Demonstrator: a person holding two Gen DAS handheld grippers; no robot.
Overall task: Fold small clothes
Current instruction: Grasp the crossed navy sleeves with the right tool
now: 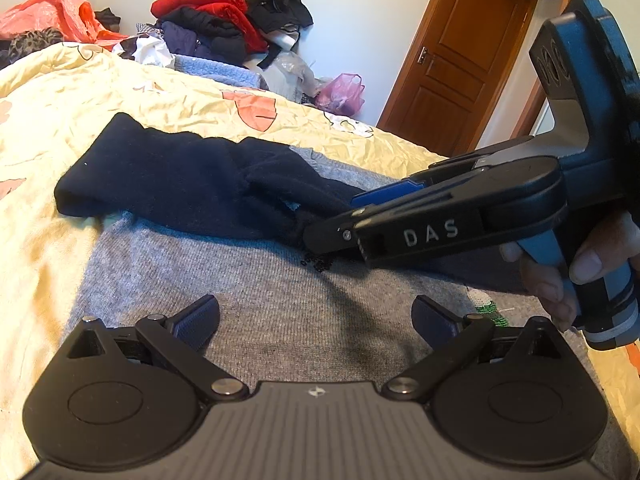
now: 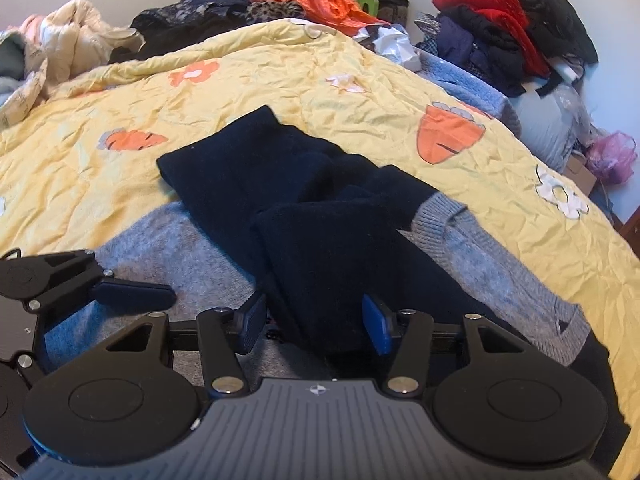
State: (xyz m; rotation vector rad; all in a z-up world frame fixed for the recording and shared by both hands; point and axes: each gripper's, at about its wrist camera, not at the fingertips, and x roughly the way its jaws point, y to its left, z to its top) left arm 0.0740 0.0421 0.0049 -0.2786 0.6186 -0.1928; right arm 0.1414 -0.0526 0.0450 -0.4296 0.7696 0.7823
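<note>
Our right claw (image 2: 316, 320) sits with its pads spread on either side of the dark sleeve (image 2: 320, 248), not yet pinching it, as far as we can tell. In the left wrist view that same claw (image 1: 340, 220) comes in from 3 o'clock with its tips at the sleeve's near end. Our left claw (image 1: 316, 320) hangs spread wide over the grey body of the sweater (image 1: 260, 300), holding nothing.

The sweater lies flat on the yellow bed (image 2: 280, 80), at the centre of both views. Both dark sleeves already lie across the grey body, one reaching out to 10 o'clock onto the quilt. We judge the fold to be roughly midway: the sleeves are brought in, though loosely and crossed, and the body still needs doubling over. A heap of clothes (image 2: 512, 20) waits at 1 o'clock, so more pieces are likely left.
</note>
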